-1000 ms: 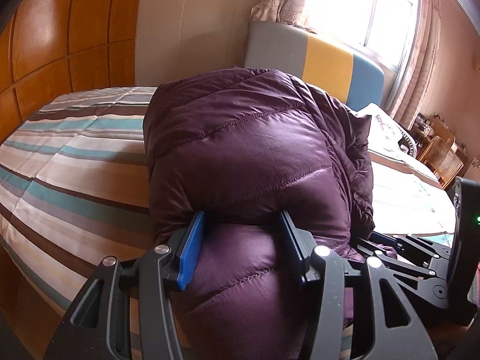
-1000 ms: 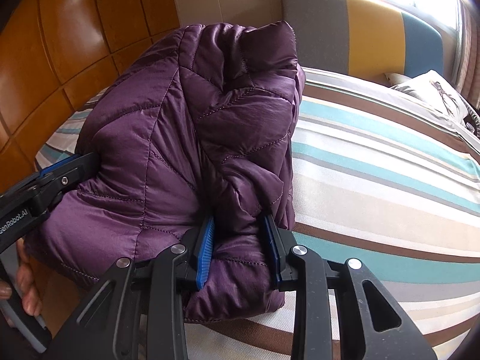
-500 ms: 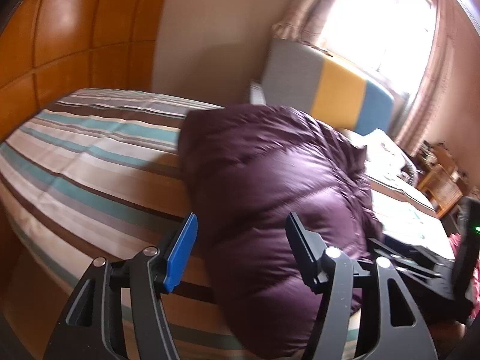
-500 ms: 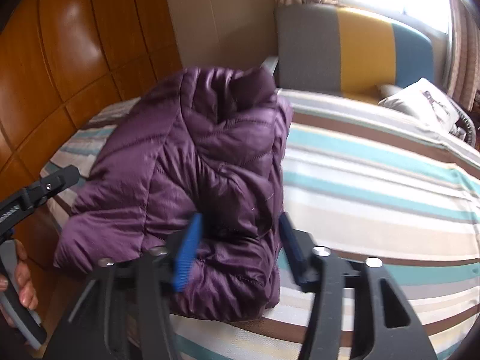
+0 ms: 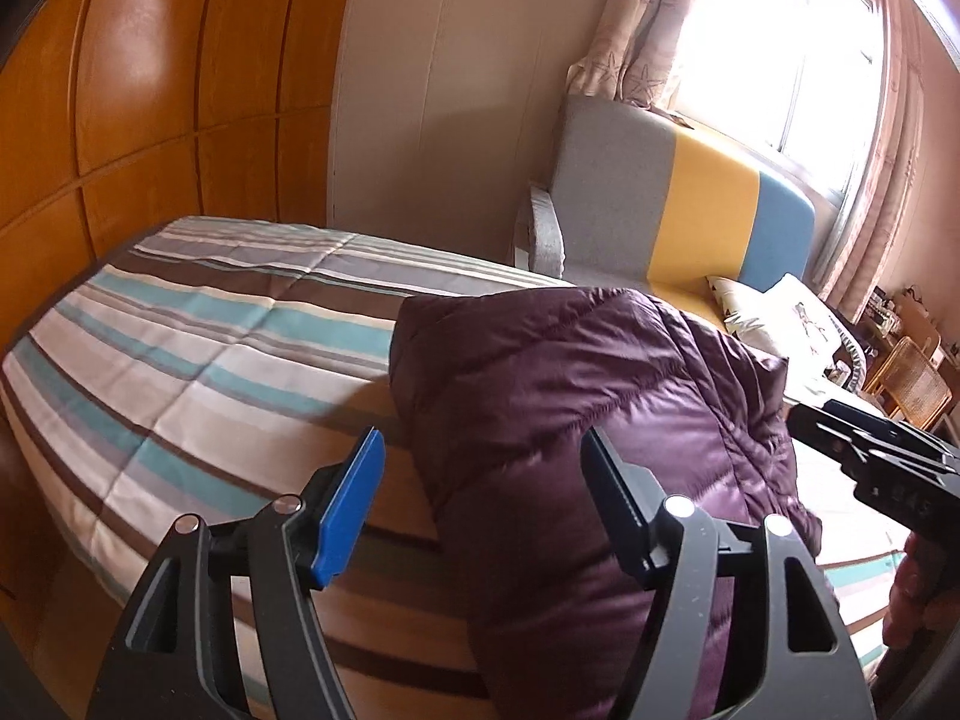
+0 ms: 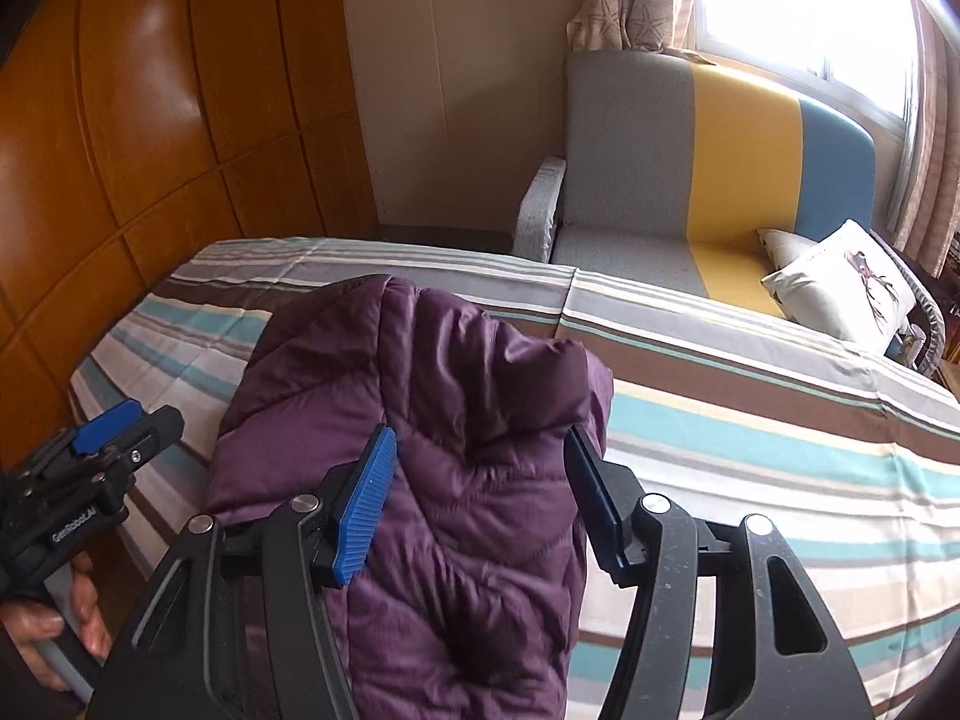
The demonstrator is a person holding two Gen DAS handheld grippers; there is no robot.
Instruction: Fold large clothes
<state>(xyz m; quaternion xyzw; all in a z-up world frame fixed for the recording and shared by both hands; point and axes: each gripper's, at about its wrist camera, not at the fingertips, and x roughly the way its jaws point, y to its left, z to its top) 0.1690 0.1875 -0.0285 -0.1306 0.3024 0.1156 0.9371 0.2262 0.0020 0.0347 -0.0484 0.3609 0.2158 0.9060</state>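
Note:
A purple quilted puffer jacket (image 5: 600, 420) lies folded in a thick bundle on the striped bed (image 5: 210, 348), near its front edge. My left gripper (image 5: 480, 510) is open and empty, above the jacket's left side. My right gripper (image 6: 477, 498) is open and empty, above the jacket (image 6: 456, 480) near its right side. The left gripper also shows in the right wrist view (image 6: 114, 438), at the far left. The right gripper shows in the left wrist view (image 5: 870, 450), at the far right.
A grey, yellow and blue sofa (image 6: 720, 180) stands behind the bed under a bright window, with a white cushion (image 6: 840, 288) on it. Orange wood panelling (image 5: 150, 120) lines the left wall. Wicker furniture (image 5: 912, 378) stands at the far right.
Both grippers were shut on the jacket and have opened and let it go. Both have pulled back and up. The jacket has settled onto the bed.

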